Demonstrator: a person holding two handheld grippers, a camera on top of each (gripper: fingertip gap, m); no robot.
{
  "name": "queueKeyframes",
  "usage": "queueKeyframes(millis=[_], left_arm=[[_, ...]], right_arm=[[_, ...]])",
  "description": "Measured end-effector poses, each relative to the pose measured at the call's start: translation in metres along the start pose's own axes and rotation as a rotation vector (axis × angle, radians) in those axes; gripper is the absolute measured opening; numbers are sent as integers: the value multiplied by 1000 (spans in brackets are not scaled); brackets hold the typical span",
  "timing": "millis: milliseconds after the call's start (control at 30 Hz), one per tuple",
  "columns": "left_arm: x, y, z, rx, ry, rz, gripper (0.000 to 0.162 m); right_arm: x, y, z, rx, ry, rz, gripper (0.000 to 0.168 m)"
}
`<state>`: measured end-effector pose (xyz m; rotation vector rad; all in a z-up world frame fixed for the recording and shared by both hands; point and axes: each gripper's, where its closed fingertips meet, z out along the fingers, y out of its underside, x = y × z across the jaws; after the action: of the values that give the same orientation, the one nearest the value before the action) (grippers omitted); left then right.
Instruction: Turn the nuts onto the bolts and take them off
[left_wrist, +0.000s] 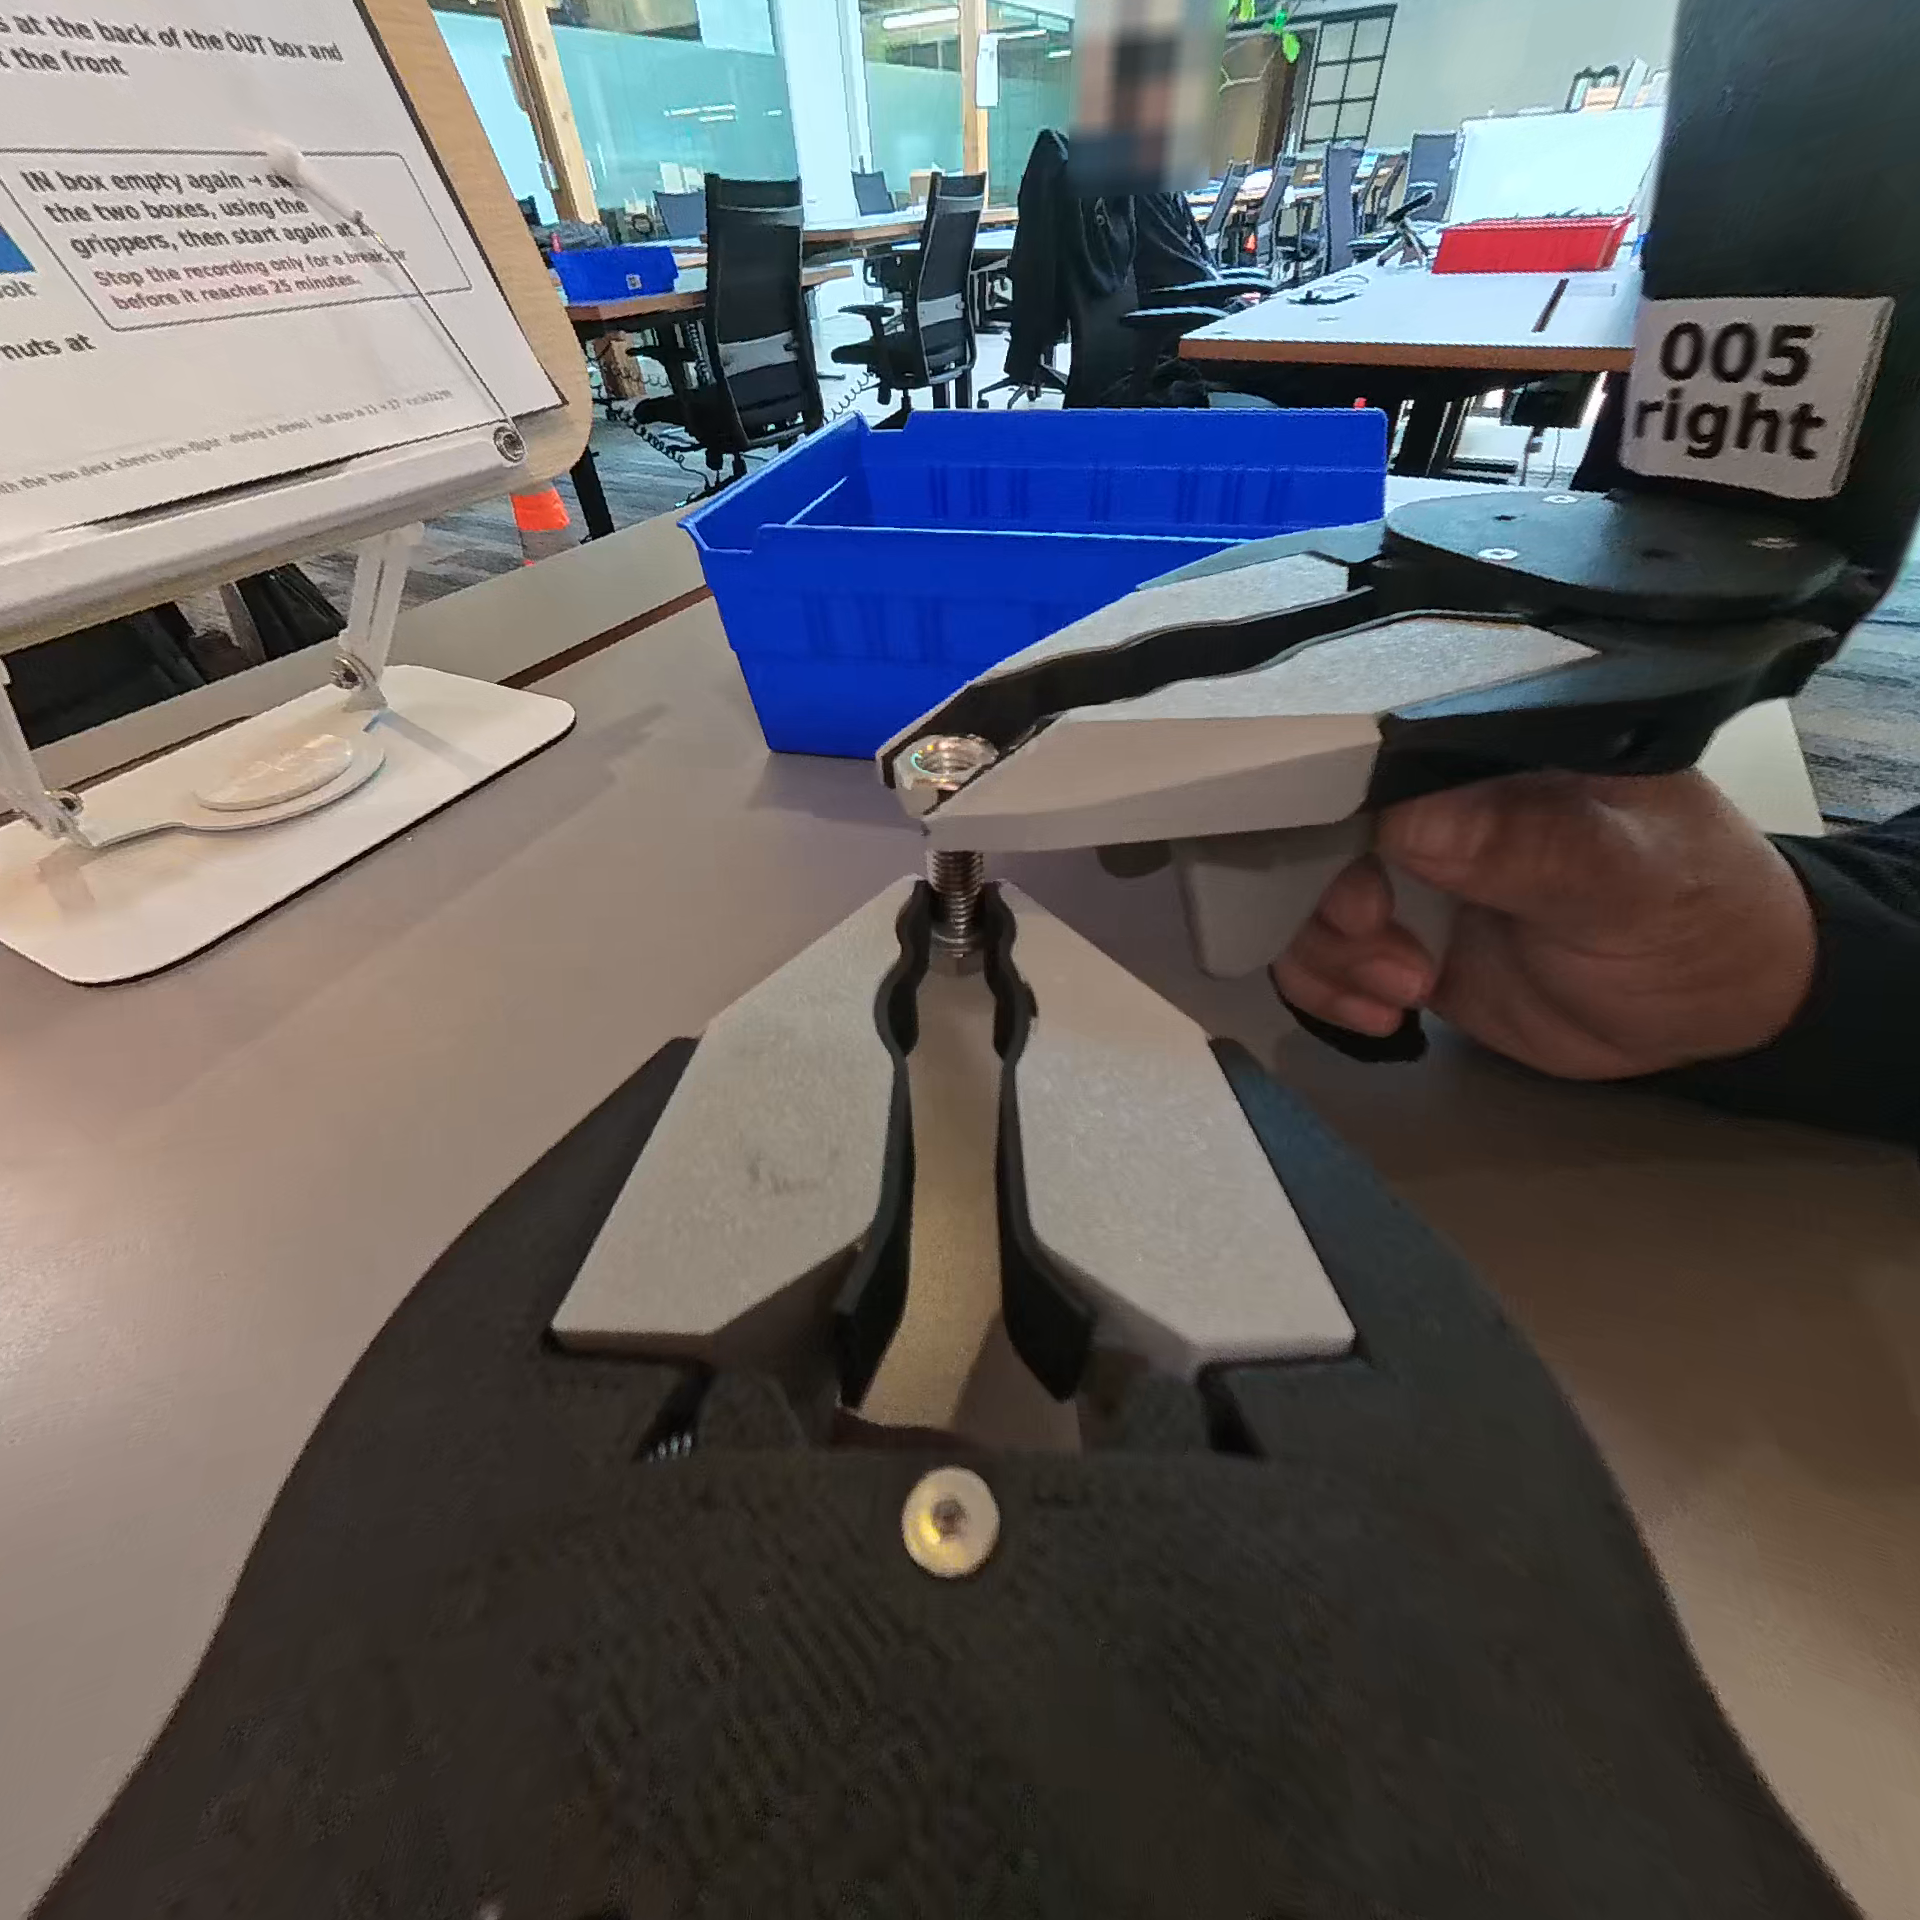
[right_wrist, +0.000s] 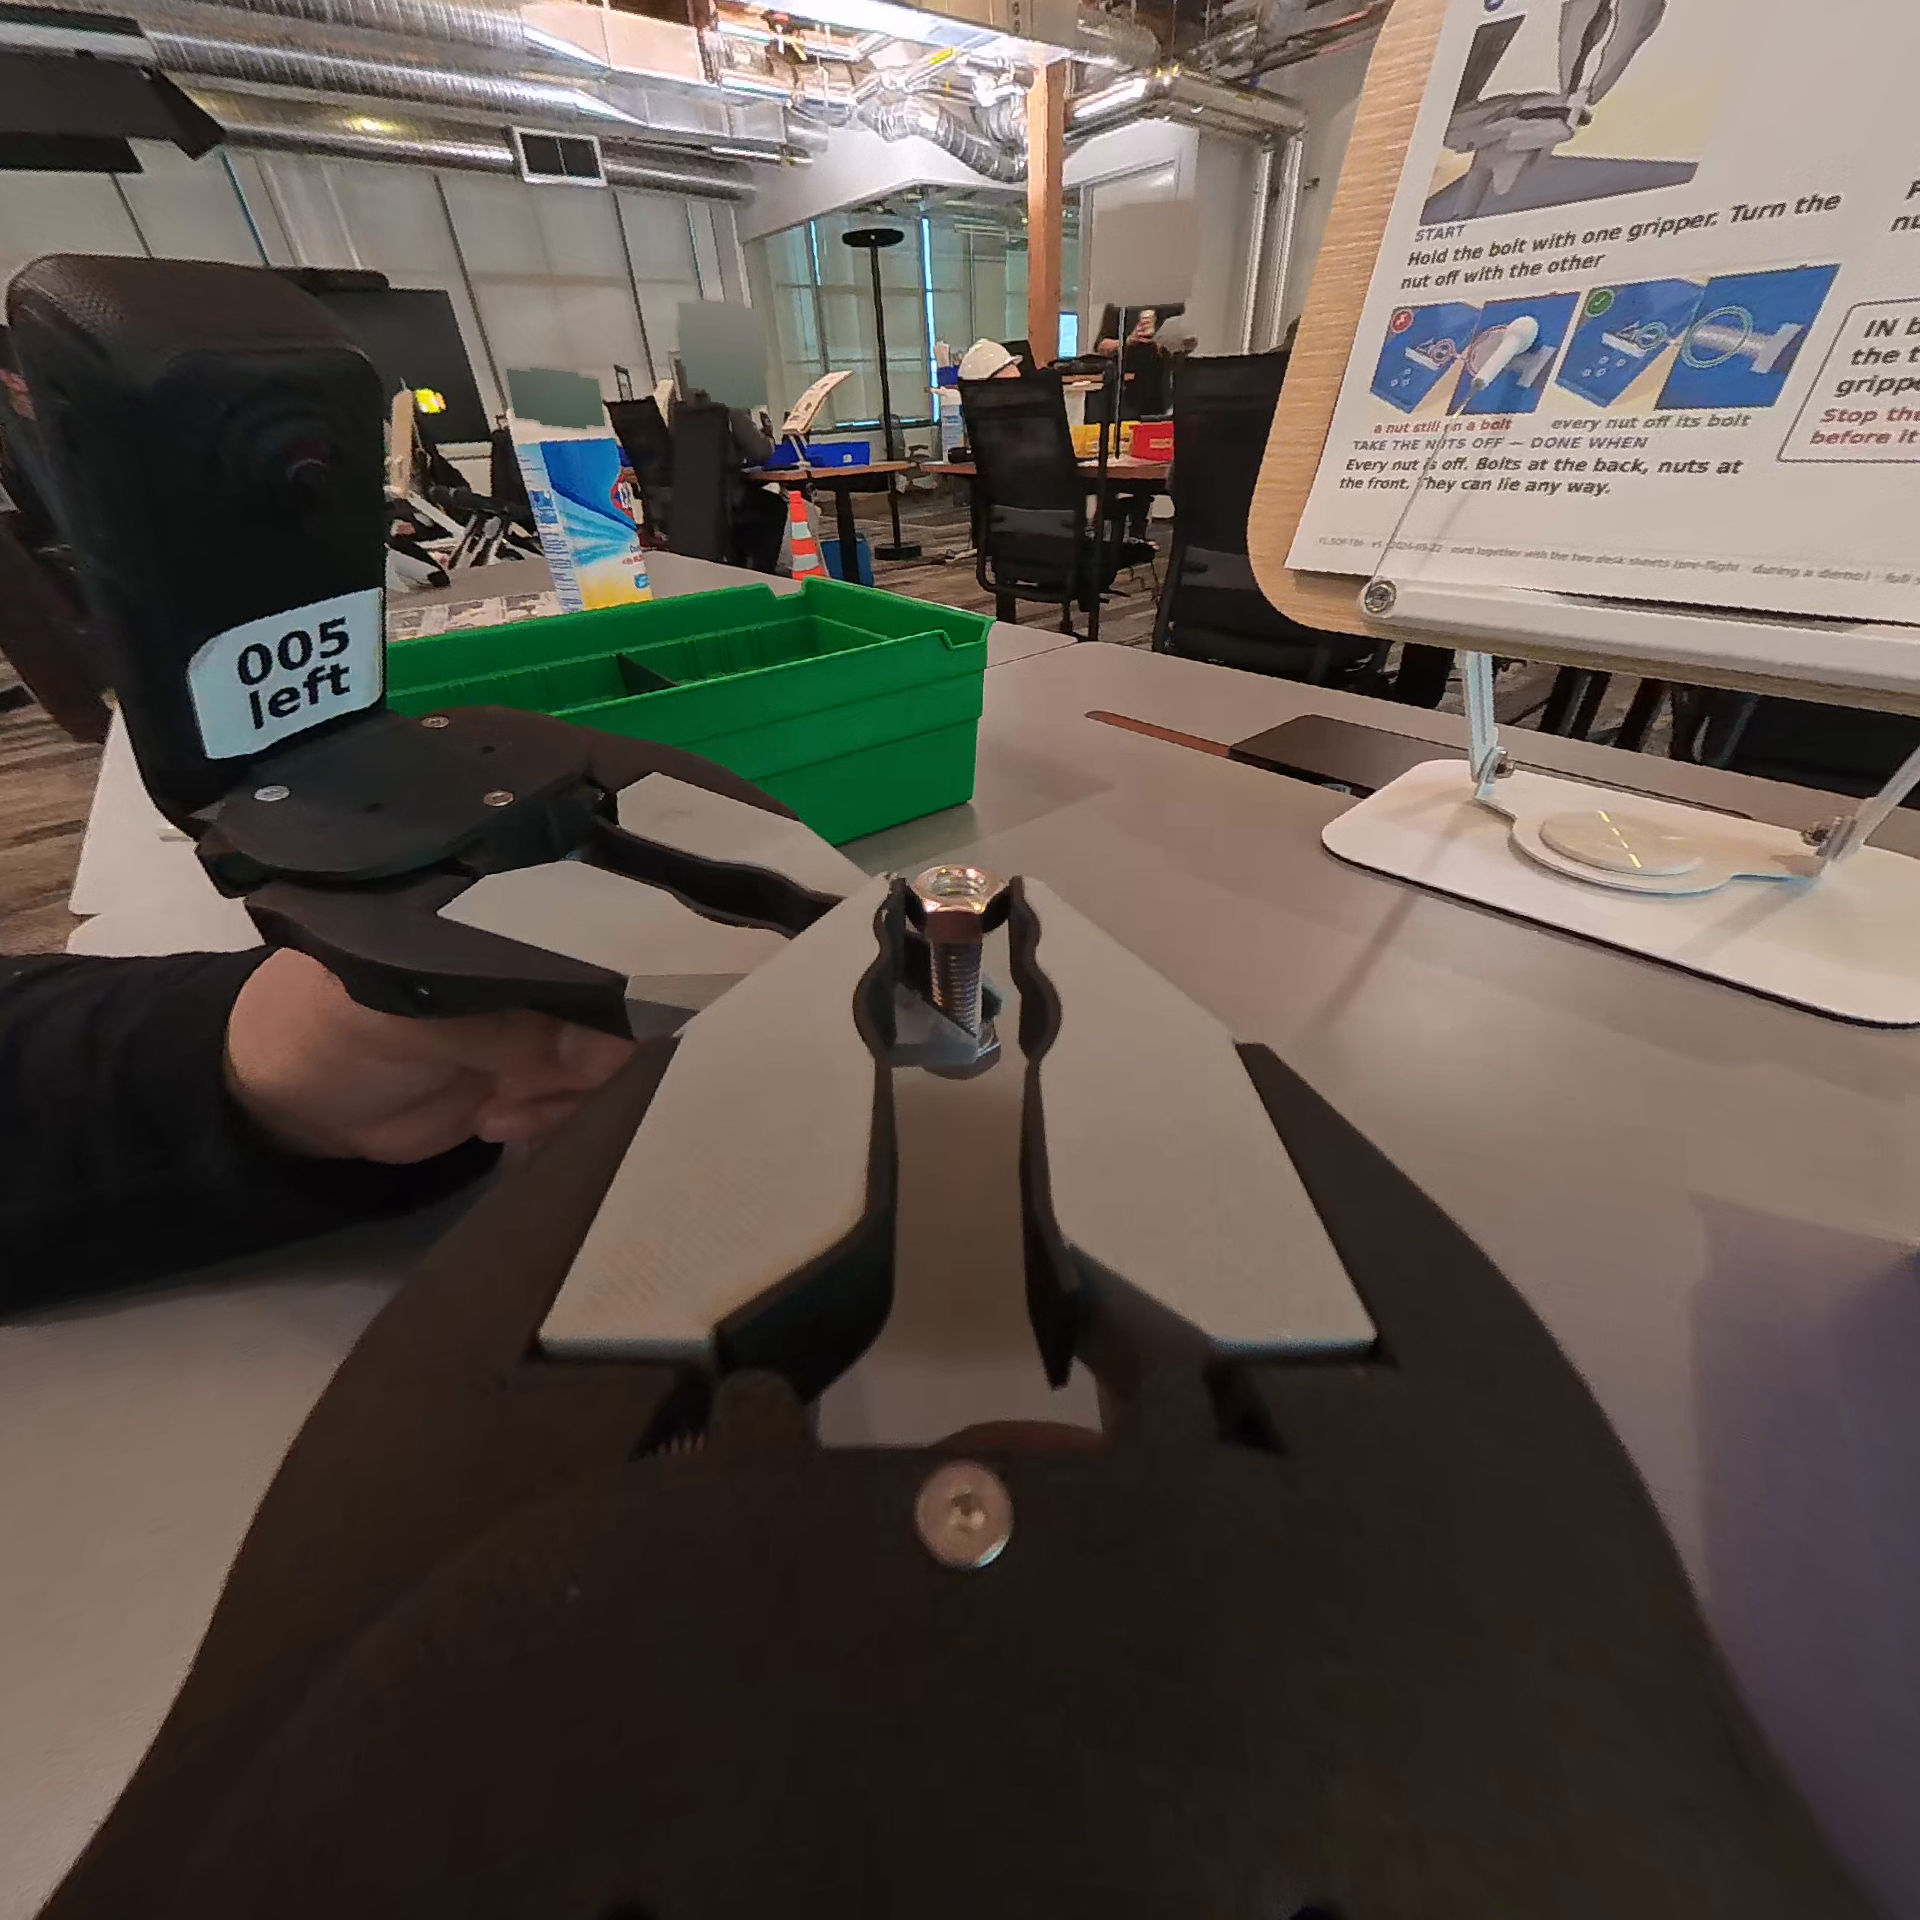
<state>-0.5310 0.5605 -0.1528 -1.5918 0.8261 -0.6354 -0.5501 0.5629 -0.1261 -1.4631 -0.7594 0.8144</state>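
A steel bolt (left_wrist: 954, 914) stands upright, thread end up, and my left gripper (left_wrist: 956, 920) is shut on its lower part. My right gripper (left_wrist: 930, 790) comes in from the right and is shut on a steel hex nut (left_wrist: 951, 764), held level right at the bolt's tip. In the right wrist view the nut (right_wrist: 954, 899) sits between the tips of my right gripper (right_wrist: 954, 906), with the bolt (right_wrist: 961, 987) hanging straight below it in my left gripper (right_wrist: 951, 1044). The nut's hole looks empty from above; I cannot tell whether any thread is engaged.
A blue bin (left_wrist: 935, 623) stands just behind the grippers in the left wrist view, and a green divided bin (right_wrist: 810, 717) in the right wrist view. A white stand with an instruction sheet (left_wrist: 260, 779) (right_wrist: 1621, 862) is on the grey table (left_wrist: 416, 1091). My left and right fingertips are right by each other.
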Motion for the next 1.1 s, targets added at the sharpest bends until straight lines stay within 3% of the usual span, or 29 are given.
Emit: queueKeyframes(millis=[67,133,267,600,1100], left_arm=[[2,-1,0,5,19,1,7],[4,0,0,-2,44,-5,7],[10,-4,-5,15,128,-6,7],[52,-13,-24,88,481,17,7],[90,-22,-47,150,735,20,7]], right_arm=[[-1,-1,-1,3,-19,10,16],[-7,-5,-5,20,-88,4,27],[-9,-17,-23,46,-241,9,25],[-33,-30,-53,3,-717,154,34],[-81,-21,-67,-77,-1022,128,29]])
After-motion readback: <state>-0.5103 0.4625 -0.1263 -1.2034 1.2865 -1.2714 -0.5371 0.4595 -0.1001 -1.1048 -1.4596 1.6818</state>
